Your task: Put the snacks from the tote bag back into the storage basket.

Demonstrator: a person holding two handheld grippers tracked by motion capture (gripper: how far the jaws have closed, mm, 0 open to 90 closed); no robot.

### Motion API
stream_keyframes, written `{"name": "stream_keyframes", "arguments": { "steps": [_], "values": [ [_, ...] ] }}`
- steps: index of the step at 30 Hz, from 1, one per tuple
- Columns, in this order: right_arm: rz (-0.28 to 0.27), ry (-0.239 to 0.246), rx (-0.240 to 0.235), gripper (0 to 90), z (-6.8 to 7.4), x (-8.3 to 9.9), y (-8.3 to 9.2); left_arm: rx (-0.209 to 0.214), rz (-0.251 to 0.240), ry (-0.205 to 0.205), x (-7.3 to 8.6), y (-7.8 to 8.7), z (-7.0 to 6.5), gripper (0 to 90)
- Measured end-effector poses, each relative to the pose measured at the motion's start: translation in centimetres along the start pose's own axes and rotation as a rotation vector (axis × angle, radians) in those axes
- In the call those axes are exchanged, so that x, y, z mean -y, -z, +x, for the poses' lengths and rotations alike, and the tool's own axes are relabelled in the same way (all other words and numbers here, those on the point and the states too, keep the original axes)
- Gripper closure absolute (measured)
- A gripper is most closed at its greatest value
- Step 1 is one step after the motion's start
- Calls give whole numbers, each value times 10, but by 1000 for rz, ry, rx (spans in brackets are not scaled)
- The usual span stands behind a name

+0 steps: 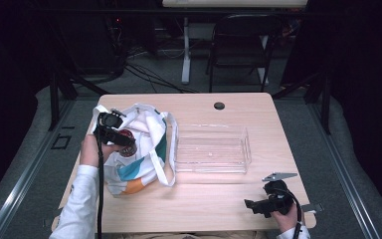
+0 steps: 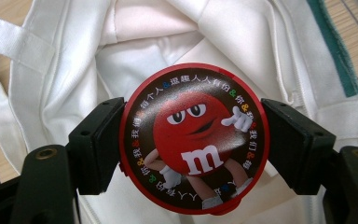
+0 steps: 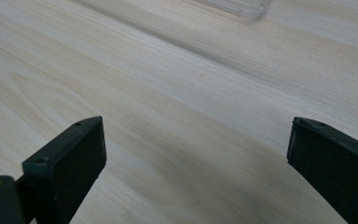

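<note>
A round red-rimmed M&M's tin (image 2: 194, 139), its lid printed with a red cartoon candy, sits clamped between the two black jaws of my left gripper (image 2: 193, 142). In the high view that left gripper (image 1: 124, 140) hovers over the open mouth of a white tote bag (image 1: 139, 149) with teal and orange panels, the tin (image 1: 128, 143) just above the bag's white lining (image 2: 149, 51). My right gripper (image 1: 252, 206) rests low near the table's front right edge, jaws wide apart over bare wood (image 3: 186, 116) with nothing between them.
A clear plastic tray (image 1: 212, 149) lies on the light wooden table (image 1: 214, 199) just right of the bag; its corner (image 3: 242, 8) shows in the right gripper view. A round cable hole (image 1: 219, 106) is at the table's back. A black folding chair (image 1: 241, 45) stands beyond.
</note>
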State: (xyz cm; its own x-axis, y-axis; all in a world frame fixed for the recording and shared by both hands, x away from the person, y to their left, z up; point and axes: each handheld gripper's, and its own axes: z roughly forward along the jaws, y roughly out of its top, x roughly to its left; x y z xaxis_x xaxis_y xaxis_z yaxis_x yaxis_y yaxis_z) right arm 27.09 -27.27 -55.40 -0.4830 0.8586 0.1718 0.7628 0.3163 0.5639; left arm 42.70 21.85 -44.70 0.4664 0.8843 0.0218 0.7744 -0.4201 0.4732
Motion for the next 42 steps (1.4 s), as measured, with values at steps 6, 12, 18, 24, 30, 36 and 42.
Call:
{"name": "stream_keyframes", "arguments": {
  "steps": [6,12,18,24,30,36,42],
  "values": [
    [3,0,-2,42,-1,0,1,9,-7,-14,-5,7,-2,261],
    [2,-1,0,43,0,0,0,0,-25,-23,-12,18,-4,261],
    [-6,-6,0,43,0,0,0,8,-37,-36,-17,25,-6,261],
    [2,-1,3,43,0,0,0,3,-47,-48,-24,32,-10,261],
    [2,0,3,43,0,0,0,-1,-56,-64,-31,38,-14,261],
    [1,0,3,43,0,0,1,-1,-69,-76,-38,44,-19,261],
    [1,0,1,44,0,0,1,1,-71,-94,-45,47,-24,261]
  ]
}}
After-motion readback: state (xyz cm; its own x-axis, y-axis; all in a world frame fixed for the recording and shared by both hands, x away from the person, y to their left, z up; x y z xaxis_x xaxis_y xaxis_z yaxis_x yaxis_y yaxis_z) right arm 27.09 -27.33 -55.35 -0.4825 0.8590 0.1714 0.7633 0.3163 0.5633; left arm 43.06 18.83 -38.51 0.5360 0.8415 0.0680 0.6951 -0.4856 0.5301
